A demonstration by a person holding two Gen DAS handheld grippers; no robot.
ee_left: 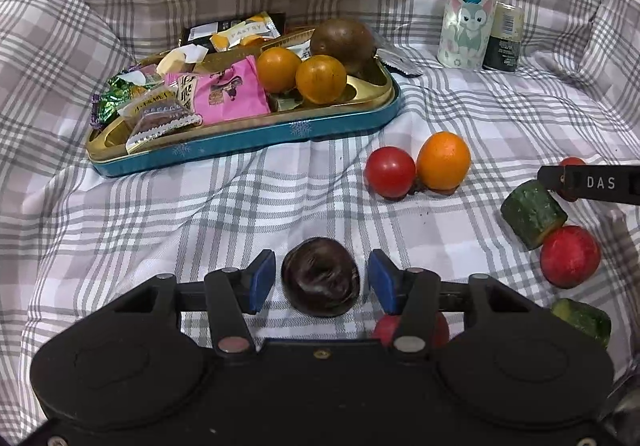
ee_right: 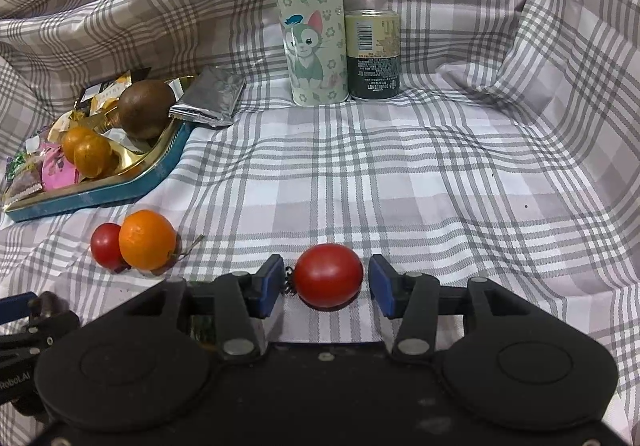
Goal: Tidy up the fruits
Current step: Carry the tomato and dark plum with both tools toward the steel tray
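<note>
The left gripper (ee_left: pixel 322 282) stands with its blue pads wide apart, a dark wrinkled fruit, perhaps a passion fruit (ee_left: pixel 320 282), lying on the plaid cloth (ee_left: pixel 240 206) between them with a gap on each side. The right gripper (ee_right: pixel 323 282) is likewise spread, a red tomato (ee_right: pixel 329 275) sitting between its pads, touching neither that can be seen.

Only the left view shows what lies to the right of that gripper: a red fruit (ee_left: pixel 570 256) touching a cucumber chunk (ee_left: pixel 533 213), a second cucumber piece (ee_left: pixel 582 320) nearer, and another red fruit (ee_left: pixel 386 328) partly hidden behind the right finger.

Farther out, both views show a small tomato (ee_left: pixel 390 172) touching an orange (ee_left: pixel 443 160). Beyond sits a teal tin tray (ee_left: pixel 248 144) holding snack packets, two oranges (ee_left: pixel 320 79) side by side and a brown round fruit (ee_left: pixel 343 42).

Farthest stand a cat-print bottle (ee_right: pixel 314 34) and a can (ee_right: pixel 373 54) just beside it; the right view alone shows a silver foil packet (ee_right: pixel 210 96) leaning at the tray's far end.
</note>
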